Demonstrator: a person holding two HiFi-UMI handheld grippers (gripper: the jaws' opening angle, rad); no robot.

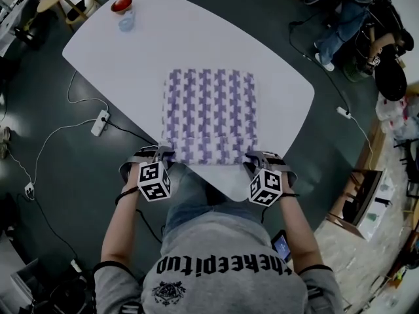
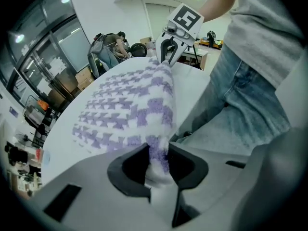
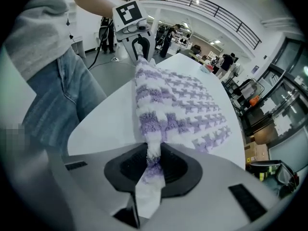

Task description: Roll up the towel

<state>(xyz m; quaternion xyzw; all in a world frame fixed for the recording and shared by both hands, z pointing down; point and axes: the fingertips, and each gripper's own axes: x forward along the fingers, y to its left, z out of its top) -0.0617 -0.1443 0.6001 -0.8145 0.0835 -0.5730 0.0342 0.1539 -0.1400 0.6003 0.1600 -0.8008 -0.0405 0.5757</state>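
A purple-and-white houndstooth towel (image 1: 211,115) lies flat on the white table (image 1: 131,44), its near edge at the table's front. My left gripper (image 1: 159,154) pinches the towel's near left corner, and in the left gripper view the towel (image 2: 139,109) is squeezed between the dark pads (image 2: 126,170). At the near right corner my right gripper (image 1: 256,158) is shut on the cloth, and the right gripper view shows the towel (image 3: 168,105) running between its pads (image 3: 175,170). The near edge is lifted slightly between the two grippers. Each gripper view shows the other gripper at the far end of that edge.
A red-topped object and a small clear item (image 1: 123,10) stand at the table's far left corner. A power strip (image 1: 99,123) and cables lie on the dark floor to the left. Chairs and people sit beyond the table's right side (image 1: 353,25).
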